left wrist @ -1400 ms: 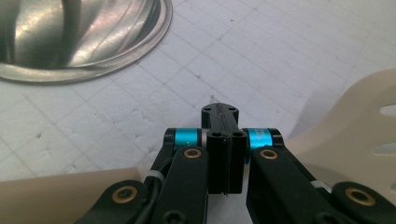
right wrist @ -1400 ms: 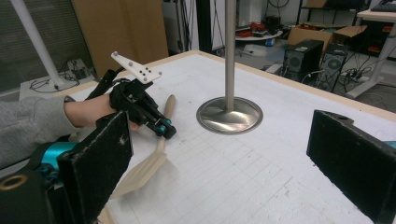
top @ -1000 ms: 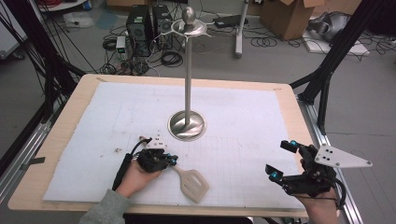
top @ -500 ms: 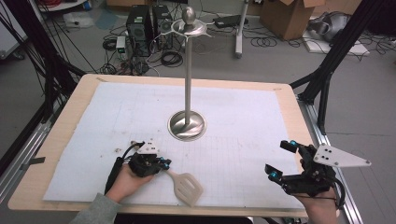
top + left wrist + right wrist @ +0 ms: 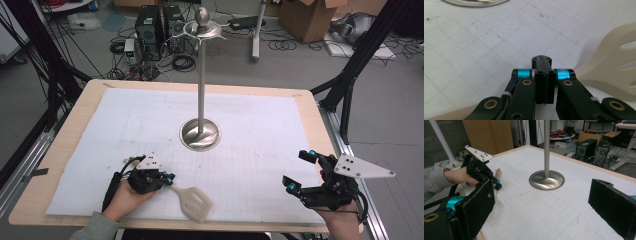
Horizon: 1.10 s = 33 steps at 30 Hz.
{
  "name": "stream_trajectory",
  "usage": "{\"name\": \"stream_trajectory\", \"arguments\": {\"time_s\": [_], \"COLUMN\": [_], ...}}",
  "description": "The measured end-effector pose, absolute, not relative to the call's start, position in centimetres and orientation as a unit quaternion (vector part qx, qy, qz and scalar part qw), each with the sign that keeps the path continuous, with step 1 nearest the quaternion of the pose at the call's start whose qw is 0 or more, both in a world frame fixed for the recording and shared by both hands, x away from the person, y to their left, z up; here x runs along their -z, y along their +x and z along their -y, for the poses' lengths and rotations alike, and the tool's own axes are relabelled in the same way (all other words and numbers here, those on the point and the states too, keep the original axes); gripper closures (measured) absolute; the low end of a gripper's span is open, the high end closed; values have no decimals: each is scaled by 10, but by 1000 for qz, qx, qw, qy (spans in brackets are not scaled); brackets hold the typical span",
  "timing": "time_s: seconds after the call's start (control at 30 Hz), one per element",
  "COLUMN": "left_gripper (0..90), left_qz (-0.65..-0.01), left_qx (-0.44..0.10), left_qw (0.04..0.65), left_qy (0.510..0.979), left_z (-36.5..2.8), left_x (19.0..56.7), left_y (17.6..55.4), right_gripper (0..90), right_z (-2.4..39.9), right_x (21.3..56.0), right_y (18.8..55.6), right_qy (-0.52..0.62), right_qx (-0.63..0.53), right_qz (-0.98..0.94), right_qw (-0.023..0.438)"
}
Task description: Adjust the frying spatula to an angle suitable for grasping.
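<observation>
My left tongs sit at the near left of the counter, low over the white gridded mat. In the left gripper view the two black jaws are clenched flat against each other, with nothing visible between the pads. From above, their tips meet the thin neck of the beige slotted spatula, but I cannot tell whether they actually pinch it. The spatula lies flat on the mat at the near edge, its slotted blade just right of the left tongs. In the left gripper view the blade lies just beside the jaws, on their right.

My right tongs are at the near right corner, well apart from the spatula. Their jaws stand wide and released, with nothing between them; the right gripper view shows bare mat in the gap.

Farther in, near the middle of the mat, stands the metal stand. It has a round dished base, an upright pole and a knobbed top. Behind the counter, the floor carries cables, computer towers and cardboard boxes.
</observation>
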State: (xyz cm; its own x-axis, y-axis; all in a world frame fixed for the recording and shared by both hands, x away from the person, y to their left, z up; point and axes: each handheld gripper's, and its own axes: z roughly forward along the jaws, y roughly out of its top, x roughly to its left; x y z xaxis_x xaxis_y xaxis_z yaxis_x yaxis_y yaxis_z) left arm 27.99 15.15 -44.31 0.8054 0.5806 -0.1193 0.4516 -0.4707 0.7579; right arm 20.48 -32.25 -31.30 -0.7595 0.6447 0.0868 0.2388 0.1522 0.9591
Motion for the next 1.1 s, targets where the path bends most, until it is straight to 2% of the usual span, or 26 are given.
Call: {"name": "stream_trajectory", "arguments": {"time_s": [0.27, 0.53, 0.73, 1.1], "left_gripper": [898, 898, 898, 897], "left_qz": [-295, -320, -356, -388], "left_qx": [-92, -131, -157, -160], "left_qw": [425, 468, 463, 449], "left_qy": [851, 813, 796, 789], "left_z": [-157, -185, -211, -234], "left_x": [444, 429, 428, 434], "left_y": [275, 272, 265, 263], "right_gripper": [61, 61, 60, 61], "right_z": [319, 317, 313, 313], "right_x": [314, 314, 313, 313], "right_y": [207, 211, 211, 217], "right_qy": [298, 296, 287, 286], "right_qx": [-576, -578, -581, -584], "right_qz": [-742, -742, -744, -743], "right_qw": [171, 168, 165, 160]}}
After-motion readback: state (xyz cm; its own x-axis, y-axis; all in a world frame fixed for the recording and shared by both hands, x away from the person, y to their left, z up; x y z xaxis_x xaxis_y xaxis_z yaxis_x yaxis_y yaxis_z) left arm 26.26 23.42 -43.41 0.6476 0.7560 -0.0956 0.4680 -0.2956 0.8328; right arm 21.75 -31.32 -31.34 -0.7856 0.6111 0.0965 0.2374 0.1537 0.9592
